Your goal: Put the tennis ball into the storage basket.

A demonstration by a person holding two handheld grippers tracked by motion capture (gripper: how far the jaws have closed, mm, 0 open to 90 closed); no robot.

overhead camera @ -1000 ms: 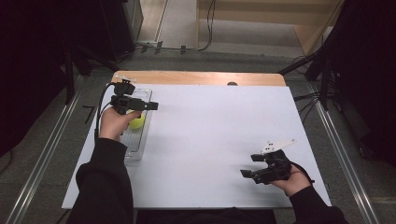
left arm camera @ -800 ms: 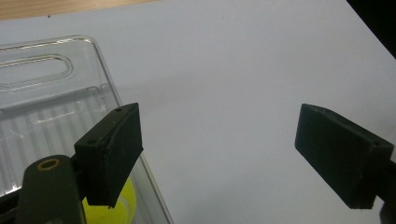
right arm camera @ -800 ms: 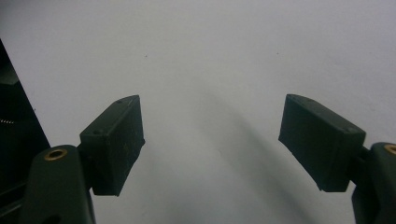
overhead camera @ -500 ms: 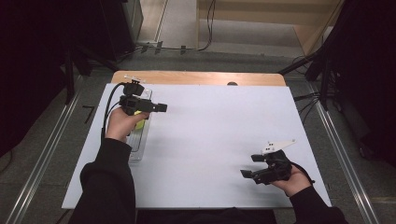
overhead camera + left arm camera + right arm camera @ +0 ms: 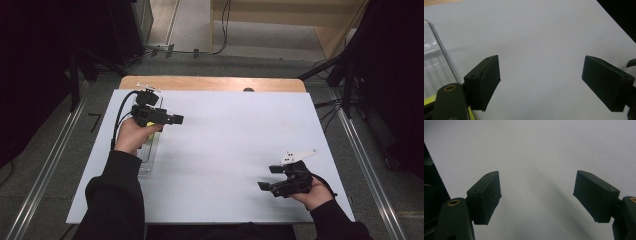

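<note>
Landmark: clear plastic tray (image 5: 148, 155), lying long and narrow near the left edge of a desk (image 5: 230, 150) covered in white, with a strip of bare wood along the far edge.

Left gripper (image 5: 176, 119) held in a hand (image 5: 131, 136) right over the far part of the tray, pointing away from it across the white surface toward the desk's right side. Jaws wide apart in the left gripper view, nothing between them but bare white desk. Black cable (image 5: 121, 107) looping off the back of that gripper, out past the tray's far end. Clear ribbed wall of the tray (image 5: 435, 57) at the left of the left gripper view, beside the near jaw.

A bit of yellow-green (image 5: 150, 136) peeking out just under the left hand, at the tray; again as a sliver of yellow-green (image 5: 471, 115) low beside the left jaw in the left gripper view. Too hidden to name, and cannot tell whether inside the tray.

Right gripper (image 5: 267, 177) well apart from the tray, near the desk's front right corner, held low in the right hand (image 5: 314, 192), grey plate on top. Jaws spread wide in the right gripper view, empty, over plain white desk with soft shadows.

Dark sleeves on both forearms.
</note>
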